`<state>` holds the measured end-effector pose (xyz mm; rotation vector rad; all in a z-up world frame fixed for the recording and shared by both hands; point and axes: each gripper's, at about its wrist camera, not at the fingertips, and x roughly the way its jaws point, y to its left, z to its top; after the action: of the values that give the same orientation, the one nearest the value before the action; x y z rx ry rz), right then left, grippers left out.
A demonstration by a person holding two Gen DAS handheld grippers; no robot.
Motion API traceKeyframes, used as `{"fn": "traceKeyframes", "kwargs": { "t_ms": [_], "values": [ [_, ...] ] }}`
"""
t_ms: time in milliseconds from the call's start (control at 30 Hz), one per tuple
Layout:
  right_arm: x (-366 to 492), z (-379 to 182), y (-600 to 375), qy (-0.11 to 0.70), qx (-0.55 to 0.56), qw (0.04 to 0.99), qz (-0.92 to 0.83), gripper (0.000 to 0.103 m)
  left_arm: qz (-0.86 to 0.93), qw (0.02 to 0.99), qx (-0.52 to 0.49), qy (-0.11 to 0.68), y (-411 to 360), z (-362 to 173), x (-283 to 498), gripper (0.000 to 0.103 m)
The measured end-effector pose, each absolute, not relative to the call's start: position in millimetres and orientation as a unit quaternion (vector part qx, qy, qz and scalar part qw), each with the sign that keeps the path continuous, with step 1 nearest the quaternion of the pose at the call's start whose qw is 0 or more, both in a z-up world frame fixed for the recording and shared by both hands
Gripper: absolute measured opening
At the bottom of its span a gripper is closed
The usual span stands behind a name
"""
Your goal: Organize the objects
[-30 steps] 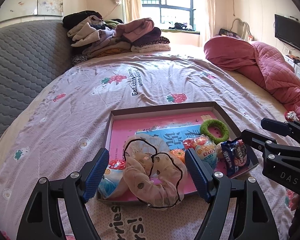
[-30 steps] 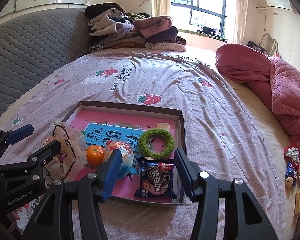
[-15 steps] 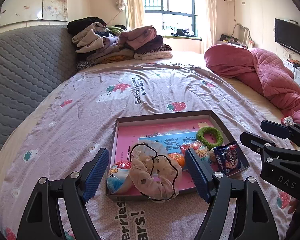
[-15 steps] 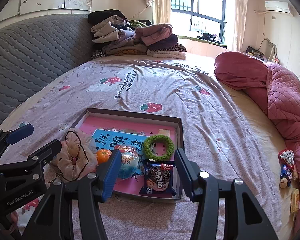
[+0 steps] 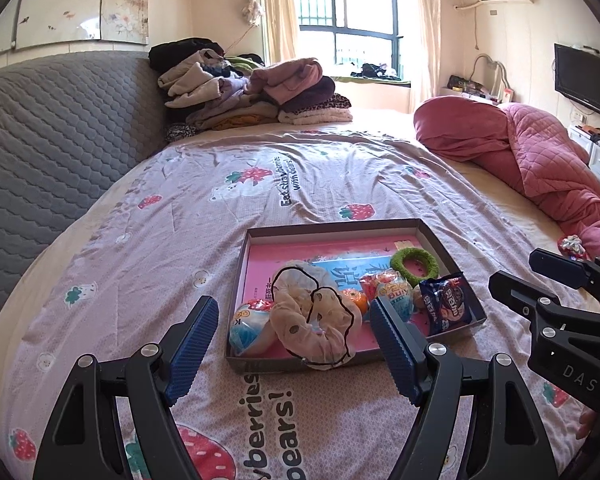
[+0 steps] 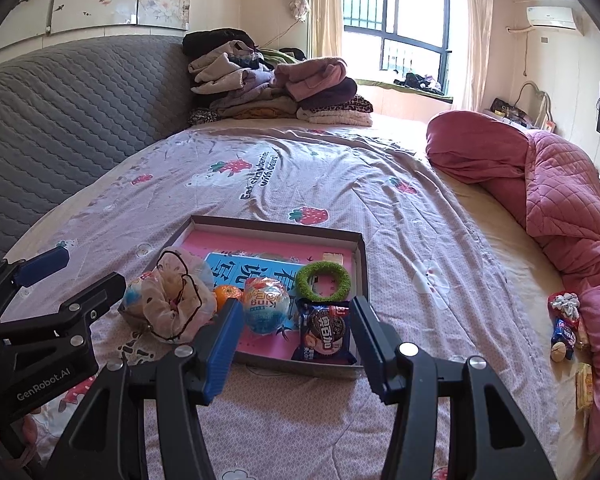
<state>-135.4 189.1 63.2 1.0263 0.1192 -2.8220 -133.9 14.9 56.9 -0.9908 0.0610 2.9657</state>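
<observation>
A shallow cardboard tray (image 5: 332,227) (image 6: 358,264) with a pink book inside lies on the bed. In it sit a beige dotted scrunchie (image 5: 314,320) (image 6: 178,304), a small orange (image 5: 356,300) (image 6: 225,294), a round snack bag (image 5: 392,294) (image 6: 267,306), a green ring (image 5: 414,266) (image 6: 323,281), a dark cookie packet (image 5: 446,306) (image 6: 325,334) and a blue-white snack (image 5: 247,322). My left gripper (image 5: 292,350) hovers open just before the tray's near edge, empty. My right gripper (image 6: 296,344) is open and empty too, over the near right corner.
Folded clothes (image 5: 252,92) are piled at the head of the bed by a grey quilted headboard (image 5: 52,140). A pink quilt (image 6: 548,192) lies bunched on the right. Small wrapped items (image 6: 566,326) sit near the quilt at the right bed edge.
Both grippers have drawn back and risen from the tray, so it looks smaller and farther. The tray's contents have not moved.
</observation>
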Motion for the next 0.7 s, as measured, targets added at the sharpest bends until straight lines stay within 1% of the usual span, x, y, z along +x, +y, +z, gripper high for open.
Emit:
{"fn": "traceKeyframes", "kwargs": {
  "t_ms": [700],
  "values": [
    [-82, 43, 194, 0.038, 0.354, 0.063, -0.933, 0.054, 0.941, -0.008, -0.337, 0.016, 8, 34, -84, 0.079]
  ]
}}
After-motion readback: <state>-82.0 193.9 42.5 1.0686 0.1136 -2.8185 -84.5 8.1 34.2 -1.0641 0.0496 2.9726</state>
